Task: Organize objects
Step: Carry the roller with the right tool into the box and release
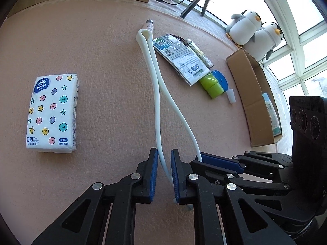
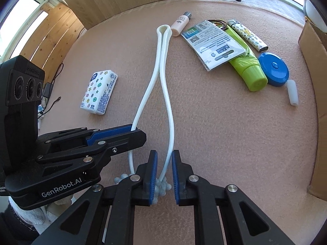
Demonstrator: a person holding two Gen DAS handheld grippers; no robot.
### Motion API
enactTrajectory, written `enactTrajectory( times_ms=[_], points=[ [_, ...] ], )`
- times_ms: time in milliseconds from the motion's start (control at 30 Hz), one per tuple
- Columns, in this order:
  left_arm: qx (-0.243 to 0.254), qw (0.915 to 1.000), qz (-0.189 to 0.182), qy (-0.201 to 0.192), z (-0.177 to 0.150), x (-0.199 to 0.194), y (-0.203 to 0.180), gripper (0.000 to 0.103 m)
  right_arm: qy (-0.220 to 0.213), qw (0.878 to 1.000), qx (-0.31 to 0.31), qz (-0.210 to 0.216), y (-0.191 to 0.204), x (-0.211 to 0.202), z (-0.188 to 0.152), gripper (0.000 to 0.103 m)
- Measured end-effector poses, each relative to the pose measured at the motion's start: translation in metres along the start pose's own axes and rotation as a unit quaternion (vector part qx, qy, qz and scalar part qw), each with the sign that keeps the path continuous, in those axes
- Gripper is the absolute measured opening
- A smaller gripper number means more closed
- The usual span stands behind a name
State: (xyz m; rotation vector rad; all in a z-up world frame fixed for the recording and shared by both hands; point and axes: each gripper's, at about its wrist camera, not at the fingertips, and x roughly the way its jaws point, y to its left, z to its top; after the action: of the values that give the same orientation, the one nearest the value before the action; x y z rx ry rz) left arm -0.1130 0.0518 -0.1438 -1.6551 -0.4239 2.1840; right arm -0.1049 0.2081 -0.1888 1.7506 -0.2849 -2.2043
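Left wrist view: our left claw (image 1: 164,173) was clamped on one strand of the folded white rubbery strap (image 1: 152,65), stretched across the pink felt surface (image 1: 102,61).

Right wrist view: right claw (image 2: 164,175) gripped the other strand. We're probably mid-folding; next, gather it toward the cardboard box (image 2: 312,47).

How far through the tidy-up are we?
Early. Done: one packet sits in the cardboard box. In hand: the white strap, one strand between each hand-held gripper's fingers (left, right). Left: tissue pack, green tube, blue case, others.
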Motion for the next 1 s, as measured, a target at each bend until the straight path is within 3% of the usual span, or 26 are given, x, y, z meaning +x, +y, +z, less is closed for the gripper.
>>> enactTrajectory(
  times_ms=[300,567,767,1000],
  points=[
    [0.031,0.999,-0.021,-0.025,0.022,-0.012,-0.044,0.014,-0.047,0.998,0.035,-0.006,-0.035,-0.047,-0.001,0.008],
    [0.074,0.9952,-0.049,-0.041,0.049,-0.009,-0.113,0.014,-0.097,0.993,0.07,-0.019,-0.084,-0.107,-0.001,0.008],
    [0.111,0.9905,-0.067,-0.046,0.065,0.013,-0.178,0.014,-0.121,0.987,0.09,-0.053,-0.125,-0.141,-0.004,0.008],
    [0.132,0.9871,-0.086,-0.027,0.079,0.056,-0.24,0.014,-0.134,0.979,0.139,-0.063,-0.189,-0.16,-0.01,0.008]
  ],
)
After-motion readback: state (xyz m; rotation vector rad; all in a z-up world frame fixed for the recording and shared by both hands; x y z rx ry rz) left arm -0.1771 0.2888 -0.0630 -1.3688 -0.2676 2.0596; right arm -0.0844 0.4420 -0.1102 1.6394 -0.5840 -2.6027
